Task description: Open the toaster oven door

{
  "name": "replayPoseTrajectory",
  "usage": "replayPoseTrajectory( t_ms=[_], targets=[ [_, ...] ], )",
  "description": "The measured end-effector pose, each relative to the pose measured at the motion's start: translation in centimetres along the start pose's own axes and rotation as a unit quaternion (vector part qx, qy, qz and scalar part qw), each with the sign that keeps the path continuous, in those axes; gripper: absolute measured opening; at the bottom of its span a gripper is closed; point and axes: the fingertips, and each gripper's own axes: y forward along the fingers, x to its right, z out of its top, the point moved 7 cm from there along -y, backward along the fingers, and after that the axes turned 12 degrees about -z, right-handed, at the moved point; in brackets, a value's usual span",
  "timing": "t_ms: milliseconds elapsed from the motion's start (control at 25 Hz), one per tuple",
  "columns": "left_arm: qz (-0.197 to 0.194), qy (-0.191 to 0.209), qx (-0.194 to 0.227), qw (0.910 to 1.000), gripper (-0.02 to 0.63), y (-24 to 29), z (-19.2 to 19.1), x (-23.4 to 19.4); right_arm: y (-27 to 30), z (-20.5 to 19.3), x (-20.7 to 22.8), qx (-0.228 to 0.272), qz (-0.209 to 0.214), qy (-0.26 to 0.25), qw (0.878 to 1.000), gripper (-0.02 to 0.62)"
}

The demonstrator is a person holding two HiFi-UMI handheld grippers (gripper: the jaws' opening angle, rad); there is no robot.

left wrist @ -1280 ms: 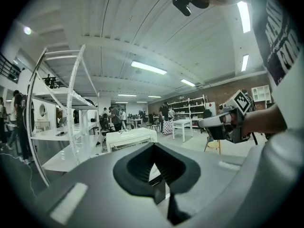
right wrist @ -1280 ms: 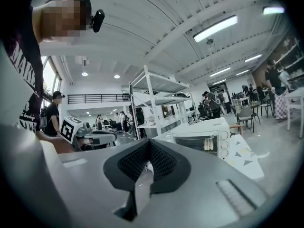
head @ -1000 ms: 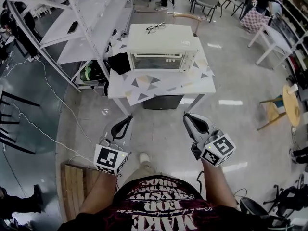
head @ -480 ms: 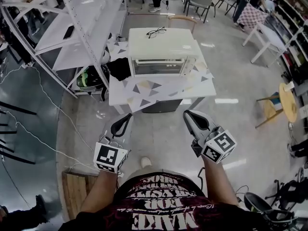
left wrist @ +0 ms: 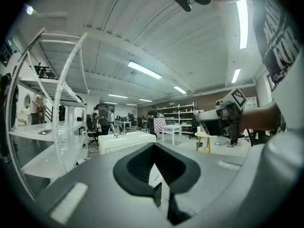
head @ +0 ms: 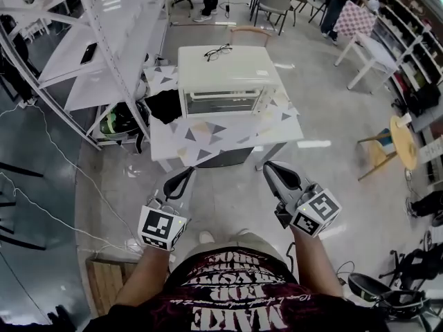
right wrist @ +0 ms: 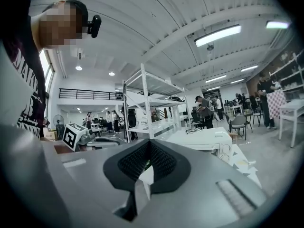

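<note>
Head view says nothing's done yet: oven door (head: 220, 103) shut, left gripper (head: 187, 172) and right gripper (head: 269, 166) both closed on nothing, well short of it.

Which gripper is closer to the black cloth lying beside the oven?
Left. The left gripper is over the floor, short of the table, nearly in line with the black cloth. The right gripper is equally short of it but opposite the oven's far end.

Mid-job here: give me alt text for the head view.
A cream toaster oven, door shut, stands on a patterned table ahead, glasses on top. The left claw and right claw hang short of the table, both shut and empty.
</note>
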Motion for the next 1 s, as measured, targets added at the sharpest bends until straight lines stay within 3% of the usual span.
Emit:
replayPoseTrajectory(
  t_ms=[200, 440, 1000],
  targets=[
    [-0.01, 0.011, 0.008, 0.9999, 0.002, 0.8, 0.8, -0.1, -1.0, 0.4, 0.7, 0.002, -0.021, -0.008, 1.0, 0.026],
    [0.008, 0.015, 0.005, 0.9998, 0.002, 0.7, 0.9, -1.2, -0.1, -0.4, 1.5, -0.017, -0.048, -0.046, 0.998, 0.026],
    [0.043, 0.022, -0.001, 0.9988, 0.002, 3.1, 1.9, -4.2, 4.1, 0.2, 4.4, -0.018, -0.016, -0.049, 0.998, 0.026]
  ],
)
